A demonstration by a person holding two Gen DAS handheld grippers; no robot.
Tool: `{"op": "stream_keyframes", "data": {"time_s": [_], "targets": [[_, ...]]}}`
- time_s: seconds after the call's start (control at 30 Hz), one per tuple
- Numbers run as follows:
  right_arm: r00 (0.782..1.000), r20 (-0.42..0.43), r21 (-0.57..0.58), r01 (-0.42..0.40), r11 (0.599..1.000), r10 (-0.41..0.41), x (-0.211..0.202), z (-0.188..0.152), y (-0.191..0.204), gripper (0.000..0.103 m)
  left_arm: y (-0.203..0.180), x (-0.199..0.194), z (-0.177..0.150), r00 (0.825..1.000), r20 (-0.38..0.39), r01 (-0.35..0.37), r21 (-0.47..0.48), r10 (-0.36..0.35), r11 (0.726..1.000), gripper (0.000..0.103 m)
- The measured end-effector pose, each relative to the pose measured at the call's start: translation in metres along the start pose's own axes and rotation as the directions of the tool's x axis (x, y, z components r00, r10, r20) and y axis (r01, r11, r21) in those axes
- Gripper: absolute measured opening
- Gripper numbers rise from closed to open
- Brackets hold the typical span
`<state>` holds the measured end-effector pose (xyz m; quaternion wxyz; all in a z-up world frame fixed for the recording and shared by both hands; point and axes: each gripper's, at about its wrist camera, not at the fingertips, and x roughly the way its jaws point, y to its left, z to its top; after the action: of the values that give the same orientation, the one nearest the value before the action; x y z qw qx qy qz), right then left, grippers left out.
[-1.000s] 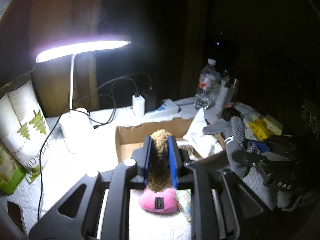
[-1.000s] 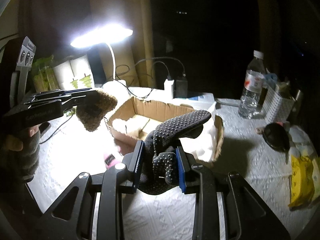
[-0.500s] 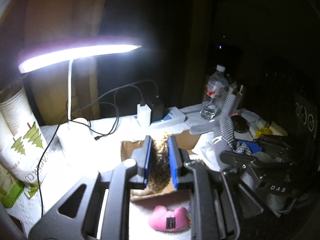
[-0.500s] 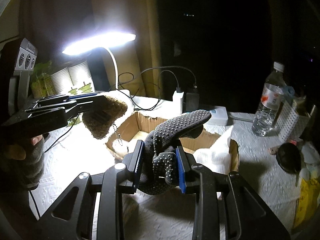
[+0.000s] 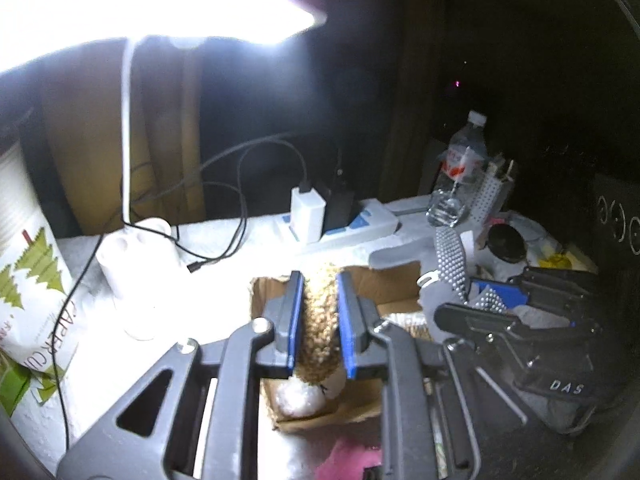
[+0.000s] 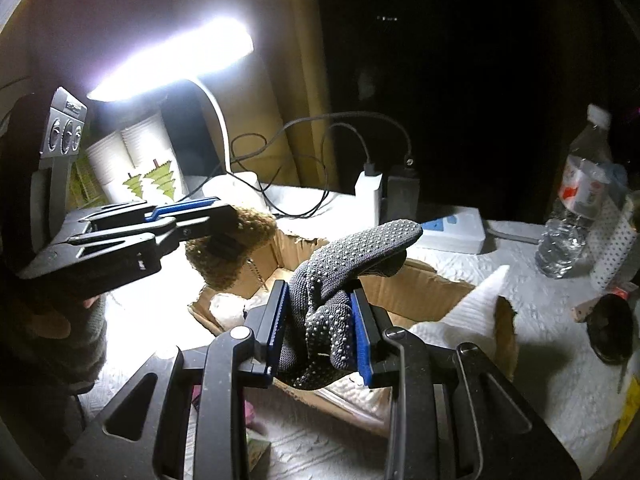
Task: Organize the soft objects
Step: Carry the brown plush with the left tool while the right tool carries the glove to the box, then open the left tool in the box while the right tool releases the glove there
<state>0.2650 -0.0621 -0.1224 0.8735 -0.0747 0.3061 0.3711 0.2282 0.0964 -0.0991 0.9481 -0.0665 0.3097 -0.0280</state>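
Observation:
My left gripper is shut on a brown fuzzy soft toy, held over the open cardboard box. In the right wrist view the same toy hangs from the left gripper above the box's left corner. My right gripper is shut on a grey dotted glove, whose fingers stick out over the box. The glove also shows at the right of the left wrist view. A white cloth lies in the box. A pink plush lies on the table in front of the box.
A bright desk lamp stands at the back left on a white base, with cables, chargers and a power strip behind the box. A water bottle and perforated holder stand at the right. Paper cup packs stand left.
Both grippers have moved forward toward the box, so the lamp and box loom larger. The brown toy now hangs over the box, and the pink plush has slid to the bottom edge.

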Motion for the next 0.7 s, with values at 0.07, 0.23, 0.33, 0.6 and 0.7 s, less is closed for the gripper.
{"op": "stream_keyframes", "data": {"time_s": [0.07, 0.23, 0.33, 0.6, 0.7], "targets": [[1.000, -0.012, 0.001, -0.008, 1.000, 0.008, 0.008, 0.000, -0.001, 0.031, 0.001, 0.008, -0.002, 1.000, -0.013, -0.005, -0.002, 0.005, 1.000, 0.017], [0.998, -0.047, 0.009, -0.029, 1.000, 0.029, 0.029, -0.002, -0.002, 0.031, 0.004, 0.025, -0.010, 0.999, -0.045, -0.009, -0.012, 0.009, 1.000, 0.017], [0.997, -0.063, 0.017, -0.043, 0.999, 0.044, 0.039, -0.005, -0.003, 0.031, 0.008, 0.035, -0.014, 0.998, -0.063, -0.014, -0.017, 0.013, 1.000, 0.017], [0.991, -0.123, 0.025, -0.054, 0.998, 0.057, 0.062, -0.013, -0.003, 0.031, 0.013, 0.049, -0.023, 0.996, -0.091, -0.011, -0.027, 0.008, 1.000, 0.019], [0.989, -0.141, 0.029, -0.043, 0.999, 0.046, 0.070, -0.016, -0.003, 0.031, 0.016, 0.057, -0.026, 0.992, -0.121, -0.026, -0.042, 0.021, 0.999, 0.022]]}}
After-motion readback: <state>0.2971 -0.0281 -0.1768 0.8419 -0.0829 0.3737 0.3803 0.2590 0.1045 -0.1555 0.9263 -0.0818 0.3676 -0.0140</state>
